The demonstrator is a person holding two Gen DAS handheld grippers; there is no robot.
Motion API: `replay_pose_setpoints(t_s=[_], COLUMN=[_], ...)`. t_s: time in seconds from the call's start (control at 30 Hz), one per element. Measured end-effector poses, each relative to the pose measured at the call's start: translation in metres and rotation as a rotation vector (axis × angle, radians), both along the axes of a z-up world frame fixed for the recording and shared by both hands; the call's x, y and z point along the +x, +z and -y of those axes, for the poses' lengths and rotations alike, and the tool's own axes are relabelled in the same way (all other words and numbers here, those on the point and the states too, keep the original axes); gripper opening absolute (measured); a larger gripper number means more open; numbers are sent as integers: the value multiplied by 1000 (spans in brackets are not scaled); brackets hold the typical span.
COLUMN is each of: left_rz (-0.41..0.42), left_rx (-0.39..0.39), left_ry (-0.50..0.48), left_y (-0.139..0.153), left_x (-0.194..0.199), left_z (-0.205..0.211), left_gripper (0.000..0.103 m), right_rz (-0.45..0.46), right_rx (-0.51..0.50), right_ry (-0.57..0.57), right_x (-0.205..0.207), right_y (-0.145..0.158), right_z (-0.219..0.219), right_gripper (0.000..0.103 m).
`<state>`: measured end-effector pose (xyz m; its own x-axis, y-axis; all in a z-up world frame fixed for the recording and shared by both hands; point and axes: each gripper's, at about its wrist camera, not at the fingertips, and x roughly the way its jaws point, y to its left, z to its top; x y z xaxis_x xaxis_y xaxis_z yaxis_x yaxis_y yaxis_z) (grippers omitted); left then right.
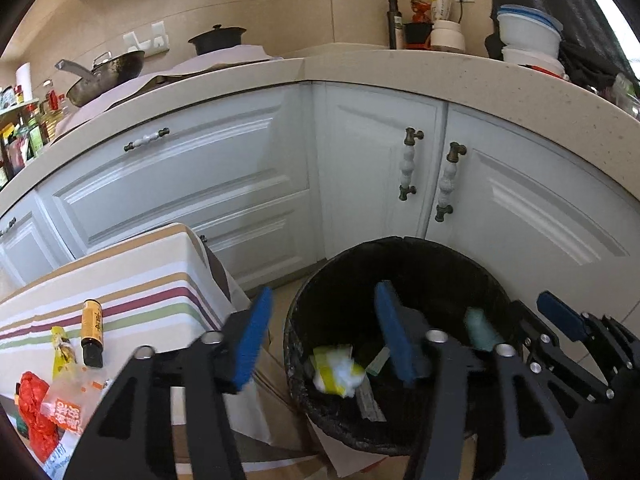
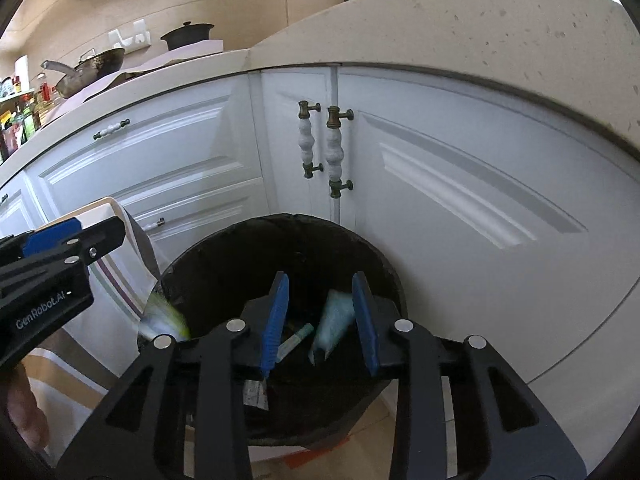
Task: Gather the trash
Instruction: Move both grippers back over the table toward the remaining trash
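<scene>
A black-lined round bin (image 1: 298, 380) stands on the floor against the white cabinets. My left gripper (image 1: 325, 339) hangs open over its left rim, with nothing between the blue pads. A crumpled white and yellow wrapper (image 1: 338, 372) is just below it inside the bin, blurred. In the right wrist view my right gripper (image 2: 320, 325) is open above the bin (image 2: 208, 240). A pale teal packet (image 2: 334, 320) leans against its right pad, clear of the left pad. From the left wrist view the right gripper (image 1: 536, 320) sits at the bin's right edge beside that teal packet (image 1: 482, 330).
A table with a striped cloth (image 1: 140, 280) stands left of the bin. On it lie a yellow and black tube (image 1: 92, 332), a yellow sachet (image 1: 62, 348), a red wrapper (image 1: 36, 408) and a clear orange-printed bag (image 1: 68, 408). Cabinet doors with handles (image 1: 408, 164) stand close behind.
</scene>
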<state>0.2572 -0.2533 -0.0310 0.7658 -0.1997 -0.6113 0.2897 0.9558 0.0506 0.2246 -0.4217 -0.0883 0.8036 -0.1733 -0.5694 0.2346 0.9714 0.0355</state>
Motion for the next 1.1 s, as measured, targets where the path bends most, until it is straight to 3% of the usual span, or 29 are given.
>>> replay_pose_setpoints(t_s=[0.33,0.43,0.83,1.1], left_rz=[10,15,13,8], left_rx=[-5,-10,-10,-2], left_ry=[-1,10,127,254], left_y=[14,21,35,31], left_x=[-17,-28,-90,-126], left_z=[-13,-25,-120,-194], left_gripper=[66,69,71,72], right_rz=[14,27,49,26], right_rx=[-17,-16,1,15], right_ry=[2,13,119,229], right_x=[-25,-39,-87,-108], right_y=[17,26,47,41], right_z=[-14,-25,-99,-163], right_gripper=[34,39,43,43])
